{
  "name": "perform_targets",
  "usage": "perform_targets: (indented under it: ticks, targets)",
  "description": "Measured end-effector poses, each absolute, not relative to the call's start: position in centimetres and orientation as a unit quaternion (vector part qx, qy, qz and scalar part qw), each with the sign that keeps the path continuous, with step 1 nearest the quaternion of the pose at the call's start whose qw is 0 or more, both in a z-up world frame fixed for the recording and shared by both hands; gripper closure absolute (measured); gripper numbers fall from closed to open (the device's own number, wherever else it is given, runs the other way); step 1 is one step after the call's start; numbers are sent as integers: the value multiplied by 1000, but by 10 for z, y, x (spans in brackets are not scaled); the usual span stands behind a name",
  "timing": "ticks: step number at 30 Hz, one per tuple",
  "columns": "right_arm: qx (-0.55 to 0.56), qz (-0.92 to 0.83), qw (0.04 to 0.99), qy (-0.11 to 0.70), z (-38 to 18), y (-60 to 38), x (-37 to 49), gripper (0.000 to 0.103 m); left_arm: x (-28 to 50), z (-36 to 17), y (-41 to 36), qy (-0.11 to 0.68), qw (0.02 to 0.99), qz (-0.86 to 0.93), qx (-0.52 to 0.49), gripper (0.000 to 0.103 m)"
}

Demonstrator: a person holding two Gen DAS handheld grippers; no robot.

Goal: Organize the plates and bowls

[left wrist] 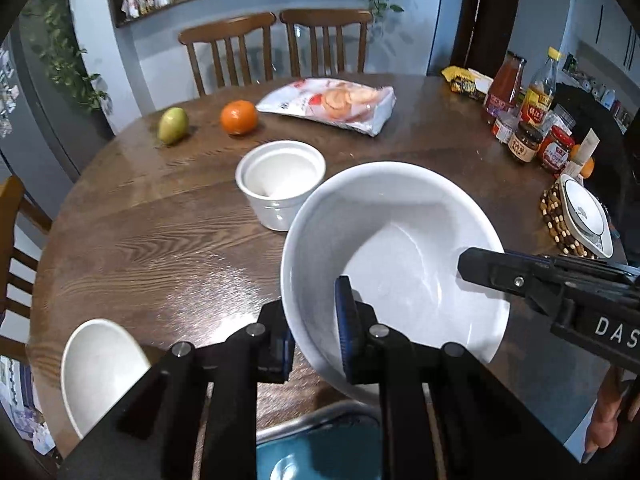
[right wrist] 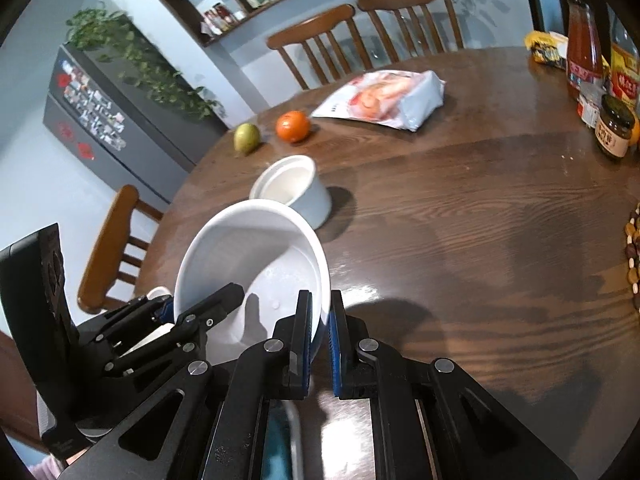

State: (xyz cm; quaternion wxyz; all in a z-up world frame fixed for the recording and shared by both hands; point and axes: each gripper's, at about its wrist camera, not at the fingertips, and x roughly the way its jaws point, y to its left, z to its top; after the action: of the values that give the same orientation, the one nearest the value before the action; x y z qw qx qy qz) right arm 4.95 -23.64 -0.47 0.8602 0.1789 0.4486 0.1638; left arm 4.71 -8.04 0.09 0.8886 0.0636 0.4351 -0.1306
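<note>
1. Two grippers hold one large white bowl (left wrist: 396,256) between you: your left gripper (left wrist: 316,336) pinches its near-left rim, one blue-padded finger inside and one outside
2. Your right gripper (right wrist: 320,332) is pressed together on the near-right rim of that bowl, the wall clamped between its blue pads
3. You carry the bowl tilted, clear of the round wooden table (left wrist: 168,240), just near of a white ramekin (left wrist: 280,184)
4. That ramekin is a straight-walled glazed ceramic cup standing upright on the table
5. A smaller white bowl (left wrist: 100,368) sits at the near-left edge of the table, left of your left gripper
6. Glossy glazed ceramic, deep and round, describes the held bowl; the table shows dark grain with a shine
7. An orange (left wrist: 239,117), a green pear (left wrist: 173,125) and a plastic snack bag (left wrist: 328,104) lie on the far side
</note>
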Motion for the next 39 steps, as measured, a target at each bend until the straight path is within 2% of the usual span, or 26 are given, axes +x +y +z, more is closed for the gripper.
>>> perform_targets:
  ticks: [18, 39]
  targets:
    - [127, 234, 857, 442, 14, -142, 34, 94, 9, 15, 10, 410, 910, -55, 21, 88]
    - [91, 277, 839, 459, 9, -52, 40, 94, 3, 6, 93, 421, 907, -5, -1, 88]
